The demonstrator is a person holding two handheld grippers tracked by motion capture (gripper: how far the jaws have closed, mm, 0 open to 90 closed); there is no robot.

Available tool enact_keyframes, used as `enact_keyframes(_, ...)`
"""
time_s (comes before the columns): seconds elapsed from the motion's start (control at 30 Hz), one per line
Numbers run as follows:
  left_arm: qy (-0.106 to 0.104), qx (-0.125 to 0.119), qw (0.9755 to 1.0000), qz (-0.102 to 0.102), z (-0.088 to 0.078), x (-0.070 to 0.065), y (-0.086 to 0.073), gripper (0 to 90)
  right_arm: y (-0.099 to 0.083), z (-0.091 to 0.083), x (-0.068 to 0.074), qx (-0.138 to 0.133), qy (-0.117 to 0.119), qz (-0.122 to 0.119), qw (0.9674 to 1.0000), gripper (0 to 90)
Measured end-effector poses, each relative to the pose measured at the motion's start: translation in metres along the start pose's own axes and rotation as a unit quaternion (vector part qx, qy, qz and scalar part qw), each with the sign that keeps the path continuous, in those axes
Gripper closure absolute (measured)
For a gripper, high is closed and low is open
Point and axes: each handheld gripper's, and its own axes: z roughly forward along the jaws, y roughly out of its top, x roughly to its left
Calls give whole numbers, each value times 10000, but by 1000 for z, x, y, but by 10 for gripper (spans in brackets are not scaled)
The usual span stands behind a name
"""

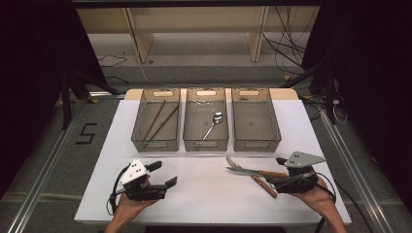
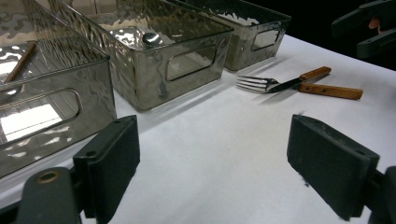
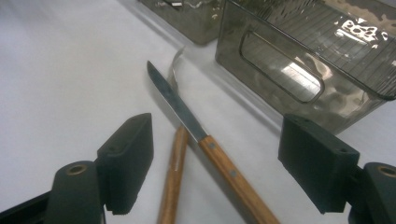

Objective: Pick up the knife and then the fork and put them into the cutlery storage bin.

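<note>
The right tongs (image 3: 215, 163) sit lowest in the right gripper view, spread wide with nothing between the pads, and the knife (image 3: 201, 135) and the fork (image 3: 173, 172) lie just beyond them on the white surface (image 3: 60, 70). The two wooden handles cross: the knife rests over the fork, its blade running toward the upper left of that frame. In the high view the pair sits at centre right, just in front of the right-hand bin (image 1: 255, 126), which looks empty. The left tongs (image 1: 155, 174) are also spread and hold nothing, at lower left of the high view.

The main risk, I judge, is the overlap: closing on one handle could catch or drag the other, so both lift or one skids off. A grip far back on a handle could let the piece tip. The bin's near wall stands close, so a swing upward might knock it
</note>
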Motion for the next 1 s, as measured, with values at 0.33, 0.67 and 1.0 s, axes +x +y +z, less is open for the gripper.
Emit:
enact_keyframes(0.33,-8,-14,10000,-19,-1,0,-1,168,6,26,-15,1002,345,-236,9941,343)
enact_keyframes(0.67,5,24,10000,-10,0,1,-1,168,7,46,-22,1567,612,-338,9852,425)
enact_keyframes(1.0,-7,18,10000,-17,0,0,-1,168,8,59,-26,1890,651,-506,9785,498)
